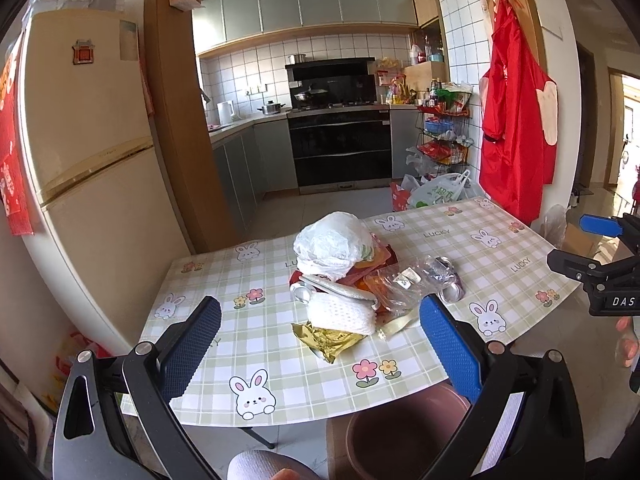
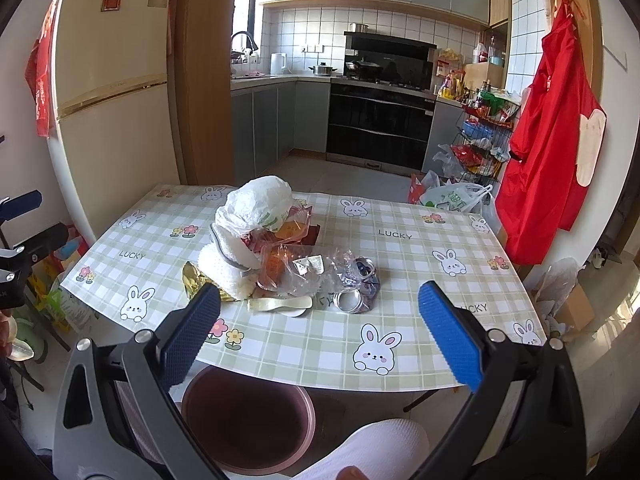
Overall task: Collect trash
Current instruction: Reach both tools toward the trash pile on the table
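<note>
Trash lies heaped near the middle of the tabletop (image 1: 400, 368), which wears a green-checked cloth printed with rabbits and flowers. On top of the heap sits a crumpled white plastic bag (image 1: 334, 246), resting on red and orange snack wrappers (image 1: 374, 258). Below it, toward the near edge, a white foam net sleeve (image 1: 344, 312) lies over a gold foil wrapper (image 1: 328, 340). Clear plastic packaging (image 2: 304, 276) spreads to the right of the sleeve, touching a crushed drink can (image 2: 360, 288). A pale plastic spoon (image 2: 282, 304) rests just in front of the packaging.

Both grippers hover short of the near table edge, apart from the heap. The left gripper (image 1: 320, 344) has its blue-padded fingers spread wide with nothing between them; the right gripper (image 2: 320, 334) is likewise wide apart and empty. In the left wrist view the right gripper shows at the far right edge, with part of a hand (image 1: 626, 344) under it.

A brown waste bin (image 2: 250, 424) stands on the floor below the near table edge, its mouth facing up, beside a knee in pale fabric (image 2: 372, 448). Behind the table stand a cream refrigerator (image 1: 92, 152) and a black stove (image 1: 340, 144); a red apron (image 1: 516, 120) hangs on the right wall.
</note>
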